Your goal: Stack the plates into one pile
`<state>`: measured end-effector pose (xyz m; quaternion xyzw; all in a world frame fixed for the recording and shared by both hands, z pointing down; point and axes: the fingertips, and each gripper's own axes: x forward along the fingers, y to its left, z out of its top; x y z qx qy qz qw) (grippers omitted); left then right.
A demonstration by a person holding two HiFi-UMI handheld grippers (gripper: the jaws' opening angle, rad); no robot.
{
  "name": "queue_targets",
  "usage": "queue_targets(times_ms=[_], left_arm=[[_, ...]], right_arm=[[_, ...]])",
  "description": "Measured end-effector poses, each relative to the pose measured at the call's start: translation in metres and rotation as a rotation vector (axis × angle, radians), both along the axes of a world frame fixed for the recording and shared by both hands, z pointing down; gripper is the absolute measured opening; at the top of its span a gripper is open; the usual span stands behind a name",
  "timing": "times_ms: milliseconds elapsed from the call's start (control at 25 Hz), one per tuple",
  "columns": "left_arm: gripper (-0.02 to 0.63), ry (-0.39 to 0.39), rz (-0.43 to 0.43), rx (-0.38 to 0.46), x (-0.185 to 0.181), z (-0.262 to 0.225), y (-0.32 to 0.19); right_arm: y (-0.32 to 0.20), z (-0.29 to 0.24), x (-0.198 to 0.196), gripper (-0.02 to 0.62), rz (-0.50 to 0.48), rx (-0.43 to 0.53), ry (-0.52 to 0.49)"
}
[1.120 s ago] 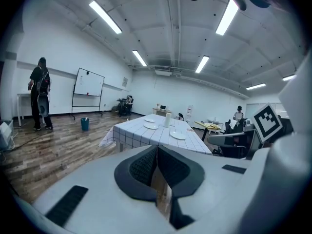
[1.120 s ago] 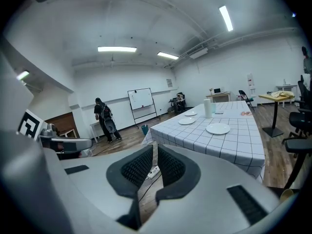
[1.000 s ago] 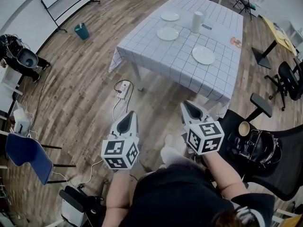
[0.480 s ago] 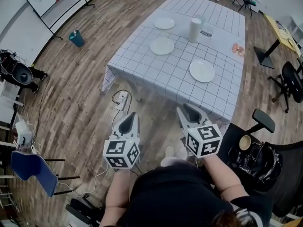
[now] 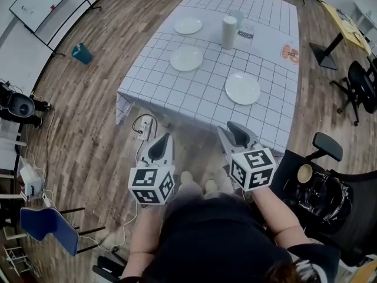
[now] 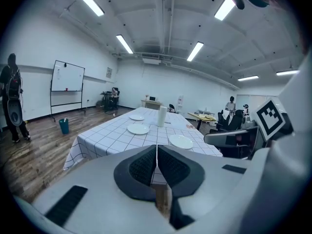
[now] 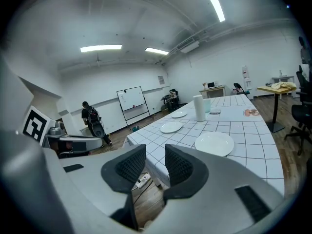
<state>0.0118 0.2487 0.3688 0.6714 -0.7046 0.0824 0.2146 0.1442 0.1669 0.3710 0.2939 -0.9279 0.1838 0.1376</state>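
The left gripper (image 5: 164, 138) has its jaws pressed together with nothing between them. The right gripper (image 5: 234, 127) has just been opening, and its jaws stand well apart and empty. Both are held side by side over the wooden floor, pointing at the table (image 5: 177, 93) and short of its near edge, the right one closer to that edge than the left. None of the three white plates is touched. The near plate (image 5: 242, 88) lies just inside the near edge, toward the right corner and straight ahead of the right gripper. The middle plate (image 5: 187, 58) lies farther in, beside the left edge. The far plate (image 5: 188, 25) sits farther still along that same edge, and all three are well apart. A tall white cylinder (image 5: 228, 32) stands upright right of the far plate, beyond the other two, with a clear cup (image 5: 237, 17) just behind it. Beside them lies a small card (image 5: 246, 34) whose print is too small to read. A round orange-patterned thing (image 5: 289, 53) lies at the right edge. On the floor below the left gripper lies a power strip (image 5: 143, 131) with its cable. A teal bin (image 5: 82, 53) stands off the table's left side, and a black chair (image 5: 321, 181) is near the right gripper. Each gripper's cube bears black-and-white square markers but no words.
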Motion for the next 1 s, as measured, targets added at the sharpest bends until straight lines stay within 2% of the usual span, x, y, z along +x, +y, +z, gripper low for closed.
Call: queue_targets(times_ms=[200,400,600,760,1000], left_arm=[[0.029,0.009,0.066,-0.010,-0.002,0.008,-0.036],[0.029,0.009,0.210,-0.017,-0.006,0.017,-0.090],[0.029,-0.026,0.336,-0.029,-0.028,0.023,-0.144],[0.029,-0.023,0.435,-0.036,-0.041,0.028,-0.182],[0.029,-0.011,0.550,-0.061,-0.054,0.043,-0.214]], right_arm=[[-0.029,0.007,0.010,0.135,0.079,-0.018,0.015],[-0.074,0.019,0.025,0.138,0.255,-0.038,0.036],[-0.113,0.030,0.028,0.140,0.424,-0.067,0.054],[-0.136,0.039,0.031,0.140,0.553,-0.101,0.067],[-0.152,0.051,0.031,0.141,0.690,-0.146,0.079]])
